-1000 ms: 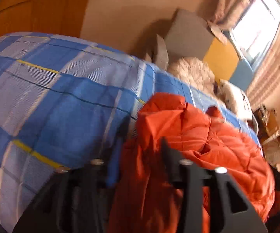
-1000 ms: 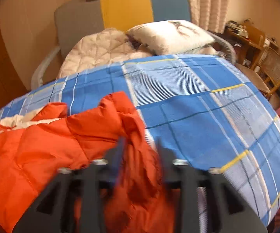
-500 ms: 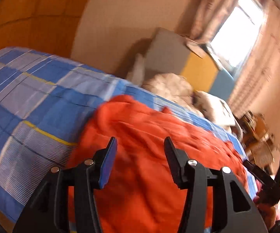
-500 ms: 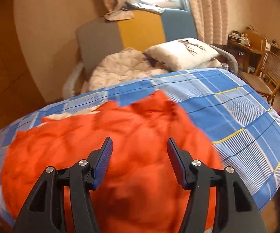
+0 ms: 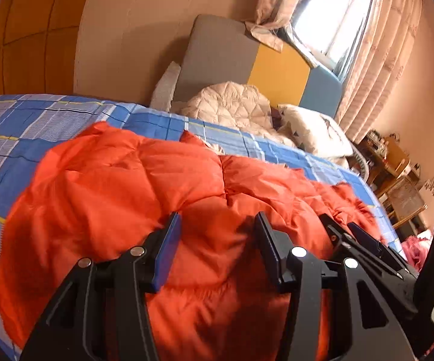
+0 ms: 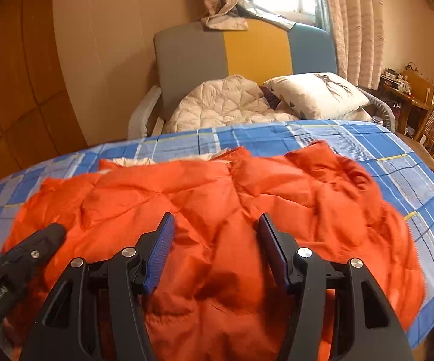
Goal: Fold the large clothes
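One puffy quilted orange jacket (image 6: 217, 210) on plaid sheet (image 6: 367, 141)

Blue plaid bed (image 6: 352, 138), orange puffer jacket (image 6: 217, 204) spread flat

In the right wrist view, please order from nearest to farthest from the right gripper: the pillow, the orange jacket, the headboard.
1. Orange jacket, directly under the open right gripper.
2. Pillow, beyond the blue checked sheet, to the right.
3. Headboard, against the wall behind the pillow.
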{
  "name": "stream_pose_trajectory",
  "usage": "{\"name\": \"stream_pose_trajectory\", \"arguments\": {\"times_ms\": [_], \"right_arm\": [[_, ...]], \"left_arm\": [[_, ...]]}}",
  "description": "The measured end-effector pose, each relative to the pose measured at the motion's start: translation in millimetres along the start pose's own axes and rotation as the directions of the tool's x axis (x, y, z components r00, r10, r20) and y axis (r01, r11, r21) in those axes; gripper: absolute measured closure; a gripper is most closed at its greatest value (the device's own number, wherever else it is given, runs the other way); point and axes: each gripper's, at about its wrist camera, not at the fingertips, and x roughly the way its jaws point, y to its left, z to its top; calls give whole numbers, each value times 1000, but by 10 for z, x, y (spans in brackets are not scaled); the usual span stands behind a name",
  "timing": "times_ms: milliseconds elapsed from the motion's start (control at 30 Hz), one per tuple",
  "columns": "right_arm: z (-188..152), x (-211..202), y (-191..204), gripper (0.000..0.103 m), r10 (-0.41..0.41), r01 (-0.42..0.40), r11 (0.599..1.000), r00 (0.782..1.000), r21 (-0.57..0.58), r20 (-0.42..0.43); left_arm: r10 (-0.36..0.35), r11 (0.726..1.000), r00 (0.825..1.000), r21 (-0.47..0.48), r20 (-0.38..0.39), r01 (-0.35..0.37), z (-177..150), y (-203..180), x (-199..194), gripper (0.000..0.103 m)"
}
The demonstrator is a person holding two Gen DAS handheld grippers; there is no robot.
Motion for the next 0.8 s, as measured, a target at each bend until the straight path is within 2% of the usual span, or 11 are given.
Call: {"name": "stream_pose_trajectory", "arguments": {"times_ms": [267,533,767,800], "right_arm": [[-223,392,68,45,-39,38,999,998,-33,-51],[-310,653,11,45,-7,6,1000,996,-9,-94],[-256,539,73,45,-39,33,998,993,-56,-115],[-260,482,62,42,-38,32,998,993,-56,-113]], "left_arm": [[56,996,998,73,-18,-55,-172,-1,410,53],[23,999,999,35,-48,-22,-229,141,624,53],[17,998,997,56,-80,-13,-188,116,511,53],[13,999,997,44,-81,-9,-171,134,432,50]]}}
